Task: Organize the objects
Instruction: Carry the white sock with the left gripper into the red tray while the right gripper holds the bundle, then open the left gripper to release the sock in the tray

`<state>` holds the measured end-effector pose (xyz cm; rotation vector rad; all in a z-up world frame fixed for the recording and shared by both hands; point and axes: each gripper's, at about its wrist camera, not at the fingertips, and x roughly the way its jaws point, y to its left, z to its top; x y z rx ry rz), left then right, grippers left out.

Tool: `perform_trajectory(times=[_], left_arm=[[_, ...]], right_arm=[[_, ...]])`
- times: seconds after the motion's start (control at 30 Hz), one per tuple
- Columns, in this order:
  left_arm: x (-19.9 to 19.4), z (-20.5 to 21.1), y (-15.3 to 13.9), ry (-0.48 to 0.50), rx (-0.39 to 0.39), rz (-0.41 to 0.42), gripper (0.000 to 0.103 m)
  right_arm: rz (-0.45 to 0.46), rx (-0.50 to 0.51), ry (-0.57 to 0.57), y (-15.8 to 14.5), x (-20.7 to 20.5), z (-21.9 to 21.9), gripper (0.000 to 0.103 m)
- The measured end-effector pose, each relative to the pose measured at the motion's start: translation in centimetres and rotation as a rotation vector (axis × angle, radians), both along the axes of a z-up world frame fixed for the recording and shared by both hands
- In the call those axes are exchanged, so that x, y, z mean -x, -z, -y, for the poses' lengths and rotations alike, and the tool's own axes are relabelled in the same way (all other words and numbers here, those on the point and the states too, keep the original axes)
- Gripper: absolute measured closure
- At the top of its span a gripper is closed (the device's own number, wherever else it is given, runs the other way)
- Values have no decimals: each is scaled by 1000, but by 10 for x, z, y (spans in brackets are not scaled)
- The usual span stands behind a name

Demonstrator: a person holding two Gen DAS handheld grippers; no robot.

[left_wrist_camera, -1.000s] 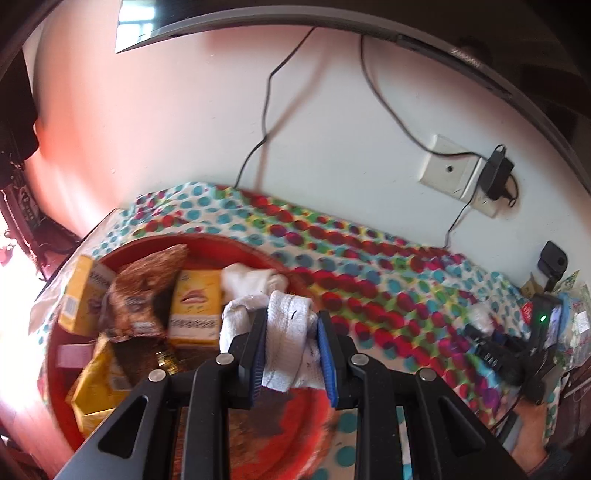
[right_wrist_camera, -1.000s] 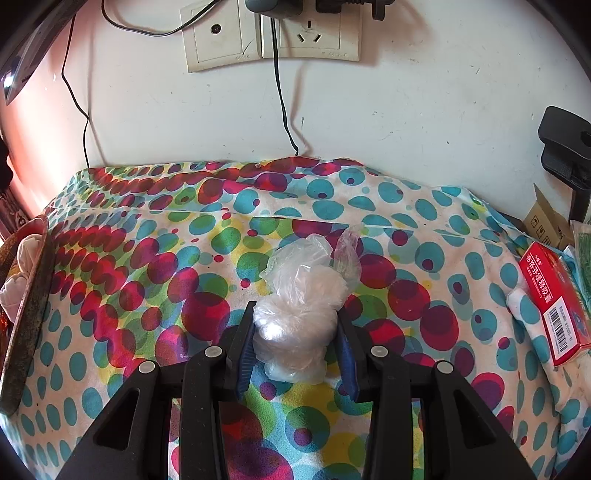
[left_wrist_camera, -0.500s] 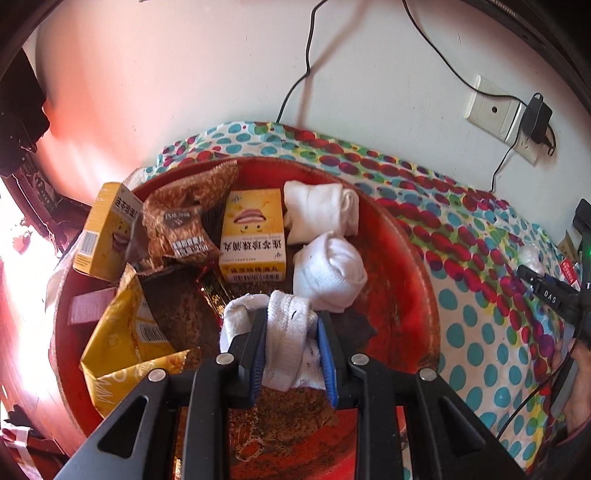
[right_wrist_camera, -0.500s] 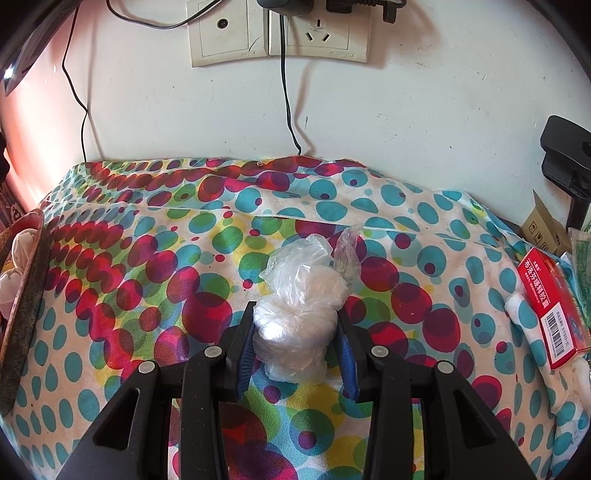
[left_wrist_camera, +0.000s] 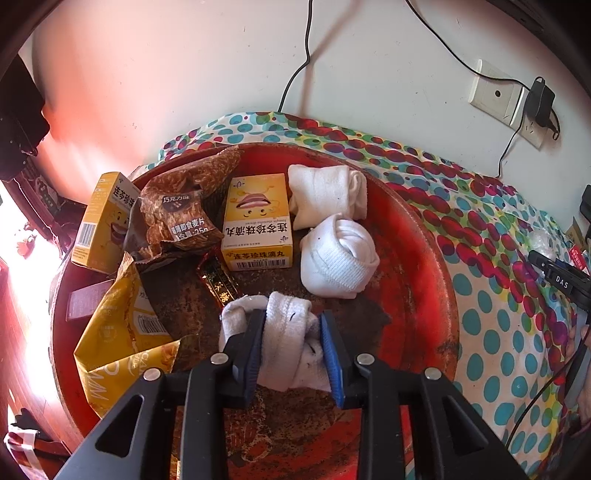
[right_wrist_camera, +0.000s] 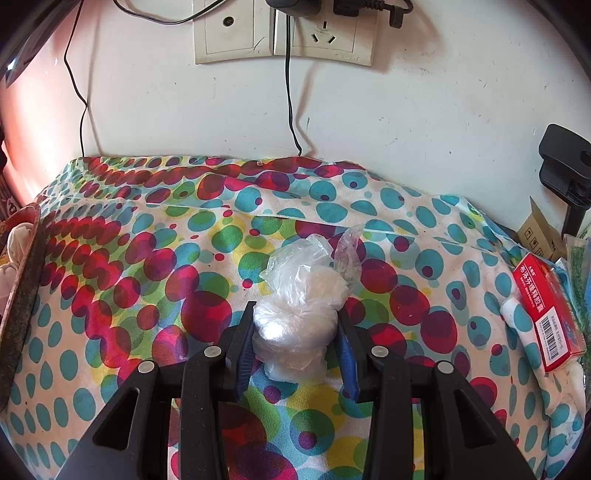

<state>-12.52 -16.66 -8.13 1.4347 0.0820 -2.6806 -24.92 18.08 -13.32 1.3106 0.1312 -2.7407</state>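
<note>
My left gripper [left_wrist_camera: 291,319] is shut on a rolled white sock [left_wrist_camera: 286,343] and holds it over the near part of a round red tray [left_wrist_camera: 424,258]. In the tray lie two more white sock rolls [left_wrist_camera: 338,258] [left_wrist_camera: 325,195], yellow medicine boxes [left_wrist_camera: 258,221], a brown snack packet [left_wrist_camera: 177,218] and a yellow bag [left_wrist_camera: 118,339]. My right gripper [right_wrist_camera: 295,321] is shut on a clear plastic bag with white contents [right_wrist_camera: 299,314], just above the dotted cloth [right_wrist_camera: 147,280]. The tray's rim [right_wrist_camera: 22,277] shows at the left edge of the right wrist view.
The table is covered by a polka-dot cloth against a white wall with sockets [right_wrist_camera: 280,29] and hanging cables [right_wrist_camera: 290,92]. A red box [right_wrist_camera: 546,314] lies at the right edge, with a black stand [right_wrist_camera: 565,166] behind it. The right gripper [left_wrist_camera: 561,284] shows beyond the tray.
My left gripper has moved with the sock from the tray's near edge to over the tray, which now fills the view. My right gripper has stayed almost still with the plastic bag.
</note>
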Motion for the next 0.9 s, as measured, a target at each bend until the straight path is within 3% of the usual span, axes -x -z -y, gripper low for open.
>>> perform_trajectory(times=[0.1, 0.4, 0.7, 0.8, 0.9], left_arm=[[-2, -1, -3, -1, 26, 0, 68], [-30, 3, -28, 5, 101, -120, 64], [-60, 7, -39, -4, 101, -186, 63], [-69, 12, -42, -15, 110, -200, 63], [-74, 15, -45, -11, 103, -194, 63]], right_arm=[[-2, -4, 1, 0, 0, 0, 66], [-61, 45, -3, -9, -6, -12, 68], [-174, 76, -12, -27, -27, -18, 68], [-172, 29, -30, -30, -30, -11, 68], [-179, 50, -51, -44, -40, -2, 68]])
